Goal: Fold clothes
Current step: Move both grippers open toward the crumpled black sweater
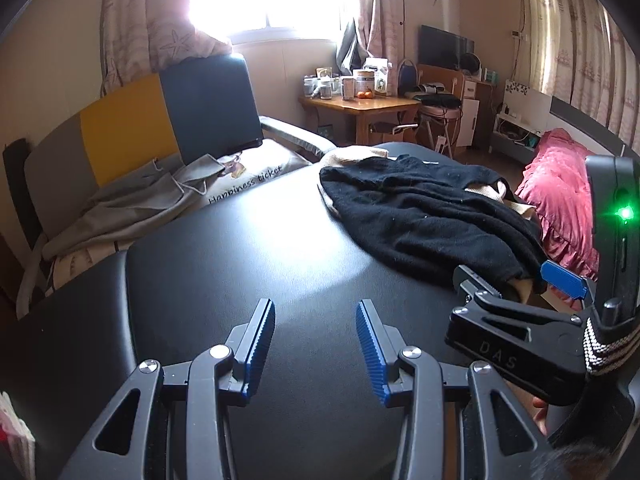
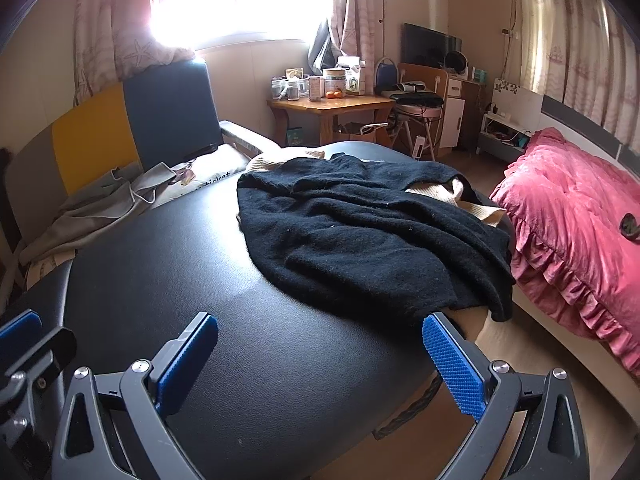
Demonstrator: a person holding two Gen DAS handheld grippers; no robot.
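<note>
So my left gripper is spread fairly wide over bare black tabletop, nothing between the pads. My right gripper is spread wide too, empty, with its right finger just at the near hem of the black sweater.

The sweater lies rumpled along the right edge of the tabletop, long axis running from the near right edge back toward the far edge. The near end droops over the right edge. I can't tell which end is the collar. There's a beige garment tucked under it, poking out at the far end and right side.

My worry: pinching both layers at once and dragging the beige one along, or a pull sliding the whole pile off that right edge.
</note>
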